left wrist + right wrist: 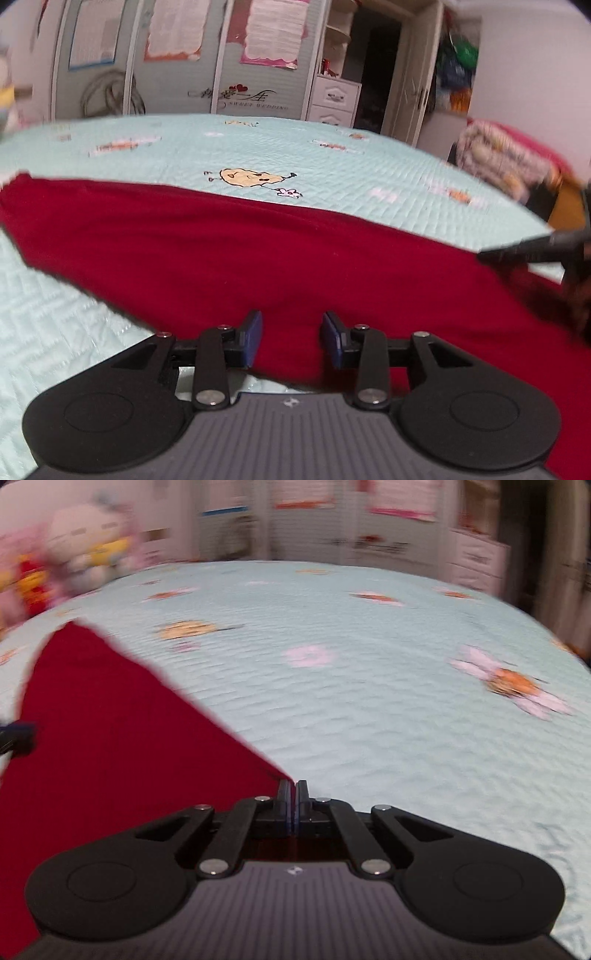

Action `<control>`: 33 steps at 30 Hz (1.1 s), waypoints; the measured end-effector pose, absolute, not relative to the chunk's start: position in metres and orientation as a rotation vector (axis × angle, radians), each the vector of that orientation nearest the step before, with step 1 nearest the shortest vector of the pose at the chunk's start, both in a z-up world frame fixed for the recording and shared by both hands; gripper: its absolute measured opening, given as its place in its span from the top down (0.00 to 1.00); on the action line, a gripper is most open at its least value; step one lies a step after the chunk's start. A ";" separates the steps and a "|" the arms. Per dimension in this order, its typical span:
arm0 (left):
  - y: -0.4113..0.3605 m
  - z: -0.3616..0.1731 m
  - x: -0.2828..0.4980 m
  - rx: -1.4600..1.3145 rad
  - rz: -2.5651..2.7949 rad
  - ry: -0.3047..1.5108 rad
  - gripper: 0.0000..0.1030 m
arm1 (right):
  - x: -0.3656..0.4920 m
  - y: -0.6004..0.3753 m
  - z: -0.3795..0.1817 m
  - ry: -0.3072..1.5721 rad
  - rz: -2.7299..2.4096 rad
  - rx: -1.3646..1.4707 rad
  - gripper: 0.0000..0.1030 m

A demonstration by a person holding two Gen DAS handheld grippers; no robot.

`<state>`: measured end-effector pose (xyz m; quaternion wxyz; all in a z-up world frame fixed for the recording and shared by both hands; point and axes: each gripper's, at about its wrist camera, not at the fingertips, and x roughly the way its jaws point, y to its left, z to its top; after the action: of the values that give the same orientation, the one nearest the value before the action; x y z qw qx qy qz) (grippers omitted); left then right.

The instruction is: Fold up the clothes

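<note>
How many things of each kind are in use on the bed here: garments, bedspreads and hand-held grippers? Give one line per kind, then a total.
Red garment: 1
Bedspread: 1
Hand-held grippers: 2, the left open over the garment, the right shut on its corner
Total: 4

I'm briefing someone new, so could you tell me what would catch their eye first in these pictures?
A dark red garment spreads across the pale blue quilted bedspread. The right gripper is shut on its corner, while the left gripper sits open above the cloth.
</note>
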<state>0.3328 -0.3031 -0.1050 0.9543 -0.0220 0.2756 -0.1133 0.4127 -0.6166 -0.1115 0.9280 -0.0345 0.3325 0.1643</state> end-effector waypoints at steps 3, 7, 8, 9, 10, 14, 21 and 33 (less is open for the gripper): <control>-0.301 -0.105 0.333 -0.027 -0.223 0.563 0.60 | 0.393 -0.634 -0.102 0.643 0.284 0.005 1.00; -0.301 -0.106 0.332 -0.010 -0.216 0.564 0.59 | 0.363 -0.658 -0.086 0.583 0.216 0.101 0.90; -0.301 -0.106 0.331 -0.004 -0.214 0.564 0.59 | 0.356 -0.664 -0.083 0.568 0.199 0.125 0.90; -0.302 -0.106 0.331 0.002 -0.211 0.564 0.59 | 0.348 -0.669 -0.079 0.553 0.182 0.149 0.90; -0.303 -0.106 0.332 0.008 -0.209 0.564 0.59 | 0.341 -0.675 -0.075 0.538 0.165 0.172 0.89; -0.305 -0.105 0.332 0.023 -0.203 0.564 0.59 | 0.280 -0.726 -0.068 0.511 0.142 0.364 0.87; -0.311 -0.105 0.332 0.059 -0.187 0.563 0.57 | 0.268 -0.795 -0.120 0.641 -0.078 0.517 1.00; -0.310 -0.096 0.331 0.063 -0.174 0.591 0.56 | 0.221 -0.759 -0.105 0.665 -0.200 0.456 1.00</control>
<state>0.3308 -0.3101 -0.0955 0.9524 0.0311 0.2909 -0.0855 0.2206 -0.7590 -0.1047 0.9150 0.2213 0.3229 -0.0972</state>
